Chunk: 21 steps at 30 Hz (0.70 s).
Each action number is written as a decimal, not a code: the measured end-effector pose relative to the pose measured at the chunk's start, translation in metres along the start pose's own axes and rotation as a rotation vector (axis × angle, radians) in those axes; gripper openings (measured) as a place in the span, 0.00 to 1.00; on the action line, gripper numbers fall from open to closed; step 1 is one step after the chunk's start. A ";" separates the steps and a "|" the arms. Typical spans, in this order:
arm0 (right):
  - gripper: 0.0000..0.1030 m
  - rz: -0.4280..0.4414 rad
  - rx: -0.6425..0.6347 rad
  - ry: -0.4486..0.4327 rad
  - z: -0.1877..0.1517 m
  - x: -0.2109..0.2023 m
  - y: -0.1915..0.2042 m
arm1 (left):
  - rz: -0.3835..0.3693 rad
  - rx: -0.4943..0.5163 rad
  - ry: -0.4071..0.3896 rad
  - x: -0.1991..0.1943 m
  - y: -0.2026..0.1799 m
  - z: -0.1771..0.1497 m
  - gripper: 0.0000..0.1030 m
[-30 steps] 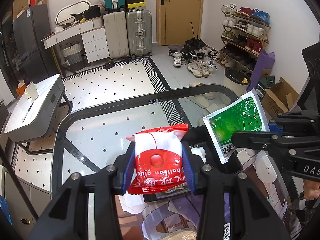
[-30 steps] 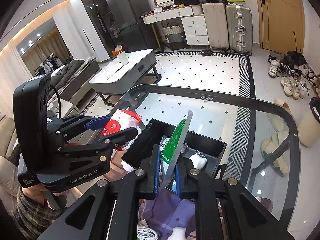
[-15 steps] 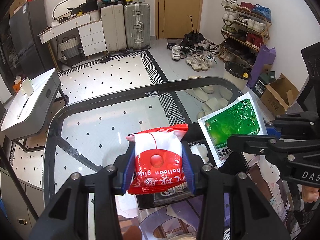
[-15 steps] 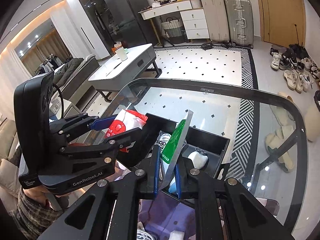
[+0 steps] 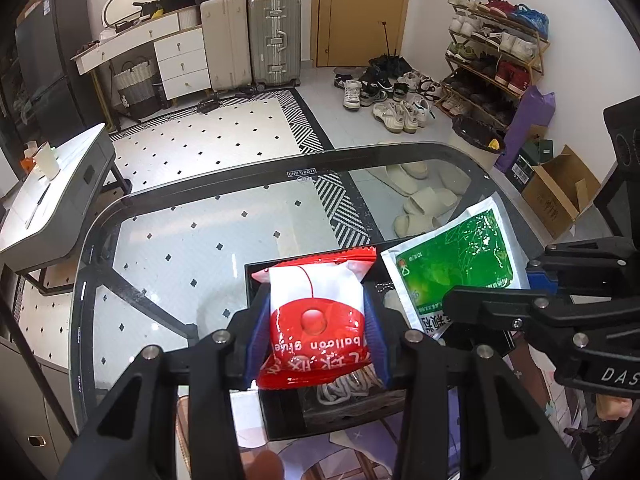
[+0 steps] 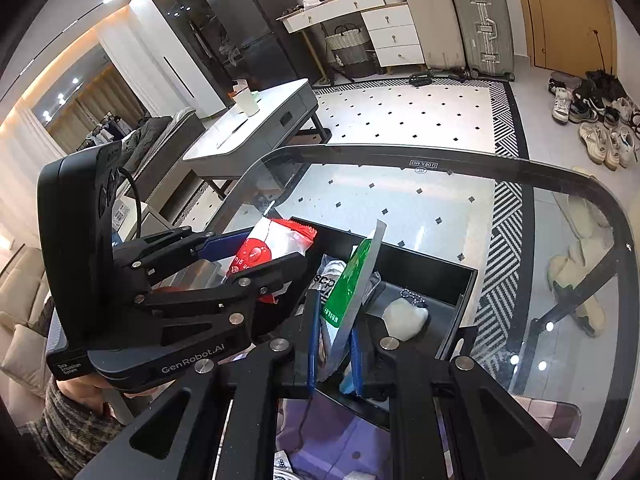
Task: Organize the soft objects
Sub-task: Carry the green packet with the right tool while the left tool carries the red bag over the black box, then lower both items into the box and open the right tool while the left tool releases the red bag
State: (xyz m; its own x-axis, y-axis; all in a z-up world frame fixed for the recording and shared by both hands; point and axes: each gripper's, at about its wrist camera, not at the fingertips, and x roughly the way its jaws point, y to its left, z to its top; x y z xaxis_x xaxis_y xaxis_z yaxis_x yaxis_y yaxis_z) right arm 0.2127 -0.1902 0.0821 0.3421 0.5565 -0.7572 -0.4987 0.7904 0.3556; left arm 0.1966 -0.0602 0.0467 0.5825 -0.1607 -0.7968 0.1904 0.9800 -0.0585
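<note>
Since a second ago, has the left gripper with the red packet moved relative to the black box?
Yes. The left gripper and its red packet have come forward and down over the black box, whose far rim now shows behind the packet.

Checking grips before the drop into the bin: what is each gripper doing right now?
Left gripper: shut on the red and white packet.
Right gripper: shut on the green and white pouch, held edge-on.

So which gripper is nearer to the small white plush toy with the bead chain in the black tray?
Right. The right gripper is just beside the white plush toy; the left gripper is over the tray's far left end.
</note>
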 end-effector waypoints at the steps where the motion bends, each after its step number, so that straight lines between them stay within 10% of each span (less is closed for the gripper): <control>1: 0.12 0.002 0.000 0.005 -0.001 0.002 -0.001 | -0.002 0.001 0.004 0.002 -0.001 0.000 0.41; 21: 0.12 0.029 0.014 0.104 -0.008 0.050 -0.017 | 0.008 0.035 0.071 0.029 -0.010 -0.007 0.41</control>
State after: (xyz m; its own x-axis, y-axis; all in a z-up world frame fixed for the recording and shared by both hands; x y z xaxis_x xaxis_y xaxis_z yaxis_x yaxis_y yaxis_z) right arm 0.2318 -0.1776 0.0343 0.2432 0.5499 -0.7990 -0.4957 0.7785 0.3849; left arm 0.2062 -0.0742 0.0201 0.5265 -0.1426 -0.8381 0.2138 0.9764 -0.0319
